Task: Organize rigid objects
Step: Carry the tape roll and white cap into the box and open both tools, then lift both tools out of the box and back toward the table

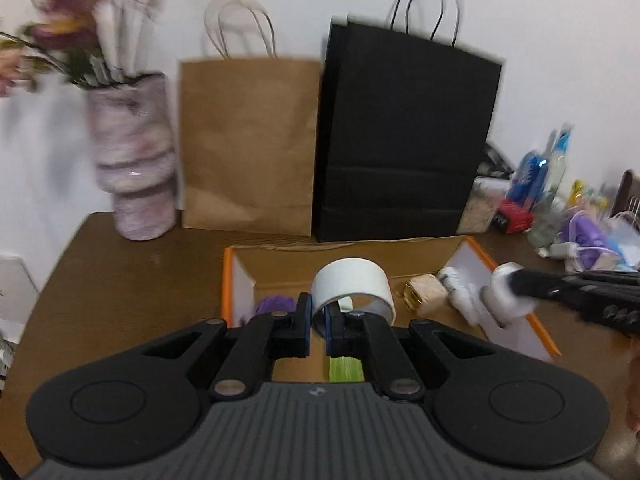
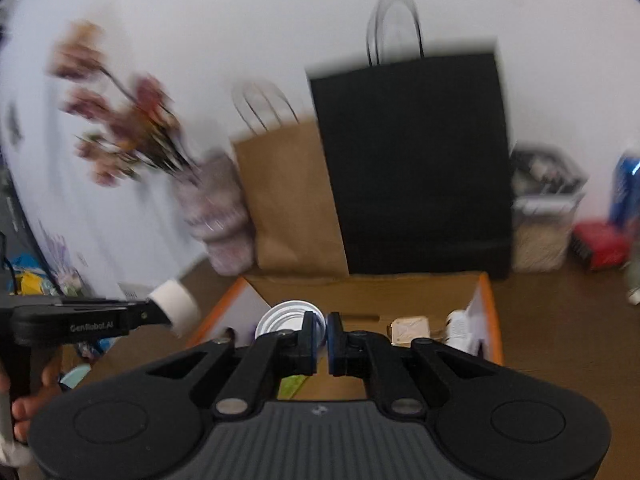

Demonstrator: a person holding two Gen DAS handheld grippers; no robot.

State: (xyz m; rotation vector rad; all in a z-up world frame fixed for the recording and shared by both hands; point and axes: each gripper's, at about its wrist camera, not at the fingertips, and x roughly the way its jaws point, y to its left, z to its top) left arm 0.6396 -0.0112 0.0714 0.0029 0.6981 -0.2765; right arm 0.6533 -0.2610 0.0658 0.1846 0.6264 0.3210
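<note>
An open cardboard box with orange edges sits on the brown table; it also shows in the right wrist view. My left gripper is shut on the wall of a white tape roll and holds it over the box; the roll also shows in the right wrist view. My right gripper is shut on the rim of a round white dish above the box; the dish also shows in the left wrist view. Inside lie a beige square object, a white bottle, a purple thing and a green item.
A brown paper bag and a black paper bag stand behind the box. A marbled vase with flowers stands at the back left. Cluttered bottles and packets fill the right side of the table.
</note>
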